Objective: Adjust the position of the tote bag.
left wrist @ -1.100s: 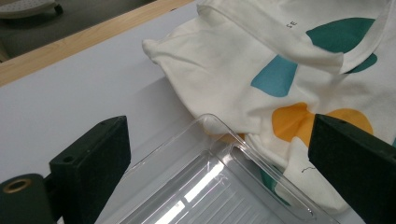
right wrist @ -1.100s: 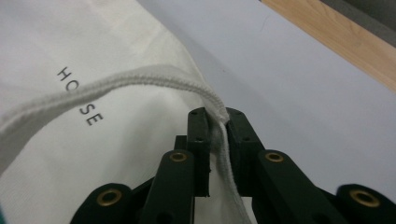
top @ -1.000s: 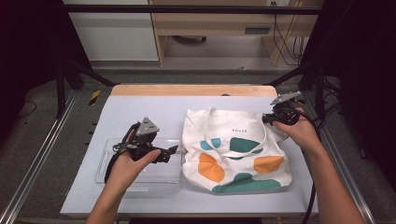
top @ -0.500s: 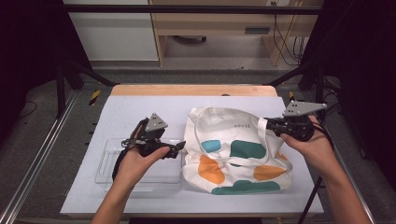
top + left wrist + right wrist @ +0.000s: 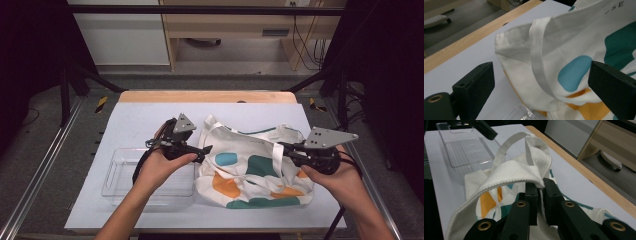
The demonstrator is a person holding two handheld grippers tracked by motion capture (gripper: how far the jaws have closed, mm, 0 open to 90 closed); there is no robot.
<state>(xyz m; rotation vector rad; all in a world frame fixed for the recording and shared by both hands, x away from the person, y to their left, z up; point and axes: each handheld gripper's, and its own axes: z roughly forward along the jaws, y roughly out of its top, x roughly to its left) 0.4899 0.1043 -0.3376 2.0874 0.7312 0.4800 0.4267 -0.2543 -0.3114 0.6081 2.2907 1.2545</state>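
The fingers [image 5: 534, 195] of the right gripper [image 5: 292, 150] are pressed together on a fold of the tote bag's [image 5: 250, 167] cream rim, pinching the cloth between them; in the right gripper view the hem drapes over their tips and a handle strap [image 5: 509, 145] loops up beyond. The fingers [image 5: 474, 85] of the left gripper [image 5: 200, 149] stand spread wide, nothing pressed between them; in the left gripper view the bag's corner and a second strap [image 5: 537, 57] lie in the gap ahead of them, apart from both pads.

The tote bag, cream with teal and orange patches, lies on the pale surface [image 5: 145, 120] at the centre-right of the high view. Its 3 o'clock edge is raised off the surface where the right gripper holds it, and its 9 o'clock edge sits just beside the left gripper. A clear plastic tray [image 5: 117, 172] rests at 9 o'clock from the bag, under the left hand [image 5: 162, 165], its near edge touching or just beside the bag; which one cannot be told. The right hand [image 5: 335, 177] holds its gripper at the bag's 3 o'clock side.
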